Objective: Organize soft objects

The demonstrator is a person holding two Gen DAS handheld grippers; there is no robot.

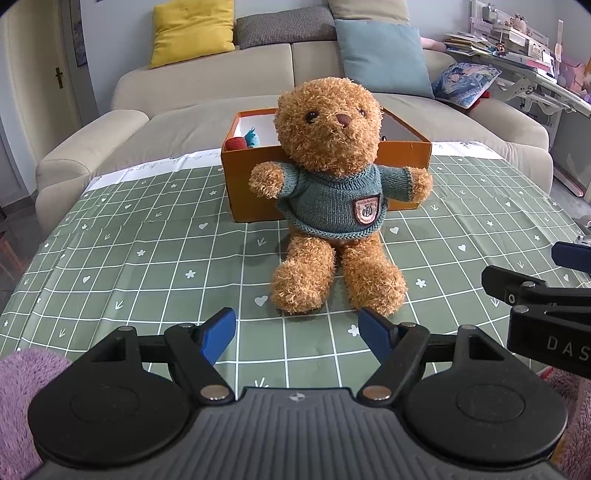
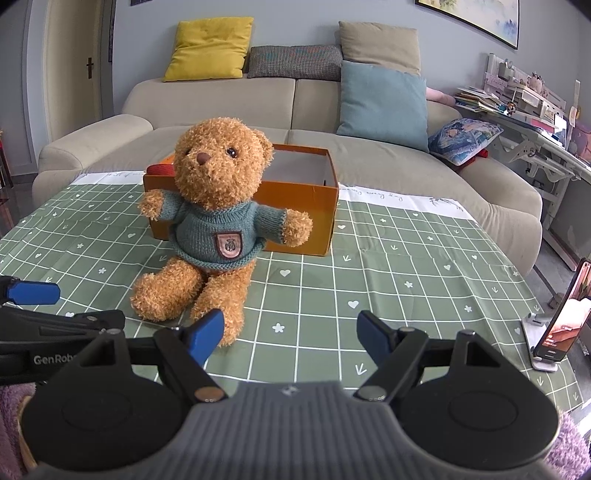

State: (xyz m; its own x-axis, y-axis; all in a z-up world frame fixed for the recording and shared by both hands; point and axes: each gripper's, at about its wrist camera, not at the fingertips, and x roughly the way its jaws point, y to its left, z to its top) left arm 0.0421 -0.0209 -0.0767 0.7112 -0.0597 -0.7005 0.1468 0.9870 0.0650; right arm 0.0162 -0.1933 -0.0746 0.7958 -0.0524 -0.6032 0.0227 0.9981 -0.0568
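Observation:
A brown teddy bear (image 1: 328, 192) in a teal knitted sweater sits upright on the green checked tablecloth (image 1: 147, 258), leaning against an open orange box (image 1: 255, 181). The bear (image 2: 218, 218) and box (image 2: 306, 218) also show in the right wrist view. Inside the box lie a red soft object (image 1: 235, 144) and a small teal one (image 1: 253, 137). My left gripper (image 1: 297, 334) is open and empty, just in front of the bear's feet. My right gripper (image 2: 290, 334) is open and empty, to the right of the bear's feet.
A beige sofa (image 1: 207, 118) with yellow (image 1: 194, 29), grey and teal cushions stands behind the table. A phone on a white stand (image 2: 561, 328) stands at the table's right edge. A cluttered desk (image 2: 524, 110) is at the far right.

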